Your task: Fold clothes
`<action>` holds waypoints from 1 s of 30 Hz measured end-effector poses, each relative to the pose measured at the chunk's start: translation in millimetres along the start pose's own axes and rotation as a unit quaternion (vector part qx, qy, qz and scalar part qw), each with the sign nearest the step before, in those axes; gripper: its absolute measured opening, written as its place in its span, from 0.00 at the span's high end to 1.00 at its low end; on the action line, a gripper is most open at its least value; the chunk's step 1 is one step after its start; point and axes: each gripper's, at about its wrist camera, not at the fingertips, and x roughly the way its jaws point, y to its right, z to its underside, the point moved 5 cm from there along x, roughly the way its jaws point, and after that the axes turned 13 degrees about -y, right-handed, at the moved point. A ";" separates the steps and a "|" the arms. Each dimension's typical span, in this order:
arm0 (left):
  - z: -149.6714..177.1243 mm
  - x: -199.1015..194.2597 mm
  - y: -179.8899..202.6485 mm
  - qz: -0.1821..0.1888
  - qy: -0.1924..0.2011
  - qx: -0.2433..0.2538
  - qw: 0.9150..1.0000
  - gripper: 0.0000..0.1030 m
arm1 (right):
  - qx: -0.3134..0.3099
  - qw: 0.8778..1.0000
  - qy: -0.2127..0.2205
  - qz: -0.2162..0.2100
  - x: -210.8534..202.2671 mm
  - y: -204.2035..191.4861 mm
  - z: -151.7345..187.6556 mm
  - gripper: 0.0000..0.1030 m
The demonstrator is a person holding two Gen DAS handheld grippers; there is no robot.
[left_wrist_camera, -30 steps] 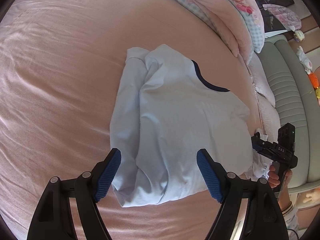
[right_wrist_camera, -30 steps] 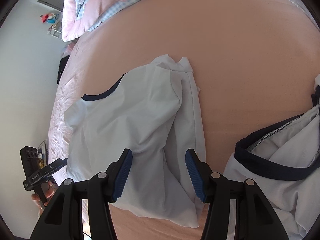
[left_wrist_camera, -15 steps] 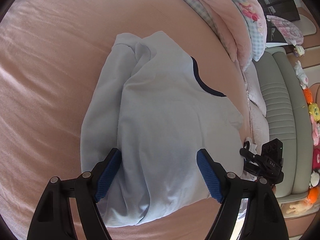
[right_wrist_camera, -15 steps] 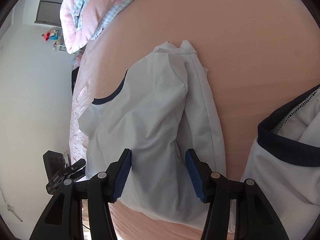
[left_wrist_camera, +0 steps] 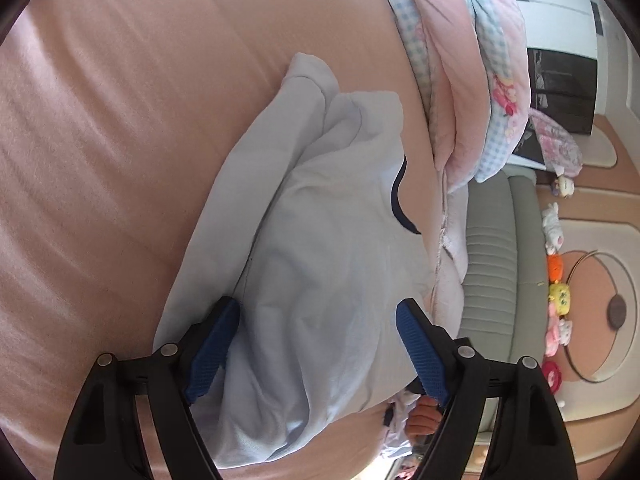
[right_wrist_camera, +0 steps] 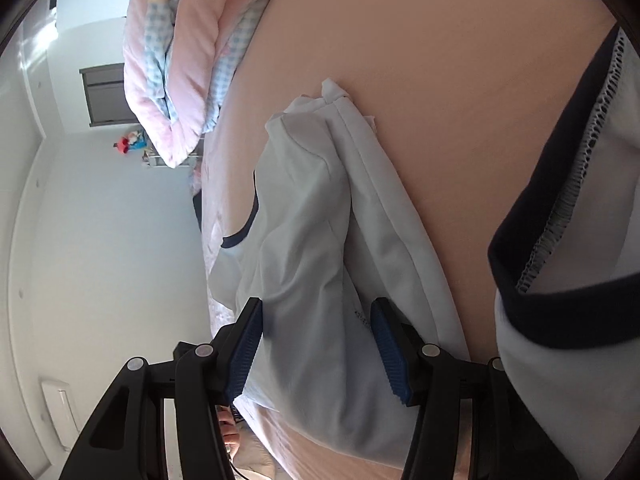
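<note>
Both grippers moved in closer over the shirt (left_wrist_camera: 320, 272) on the bed (left_wrist_camera: 120, 160). Left gripper (left_wrist_camera: 318, 344) and right gripper (right_wrist_camera: 316, 344) jaws apart, straddling its near folds, nothing clamped.

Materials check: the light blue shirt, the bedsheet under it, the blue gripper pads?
Light blue shirt: soft matte knit, likely cotton jersey; limp folds, navy neckline trim. Bedsheet: smooth pink woven fabric, faint sheen in shallow wrinkles. Gripper pads: blue, fine grid texture, probably rubber or moulded plastic.
</note>
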 end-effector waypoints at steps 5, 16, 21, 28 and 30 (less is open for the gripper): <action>3.9 -0.6 2.4 0.004 0.010 0.010 1.000 0.22 | -0.003 1.000 0.007 0.007 3.4 -1.6 -0.8 0.47; 19.2 8.4 6.8 -0.122 0.071 0.056 0.988 0.61 | 0.012 1.000 0.015 0.023 1.4 5.5 -2.4 0.64; 18.8 8.3 6.4 -0.171 0.075 0.052 0.981 0.79 | -0.009 0.994 0.024 0.104 4.3 -8.6 0.2 0.73; 24.1 16.6 29.9 -0.296 0.086 0.098 0.946 0.85 | -0.112 0.946 0.047 0.302 5.0 -54.7 4.2 0.90; 25.0 18.0 32.3 -0.313 0.084 0.108 0.940 0.86 | -0.145 0.916 0.056 0.369 2.3 -66.4 7.5 0.94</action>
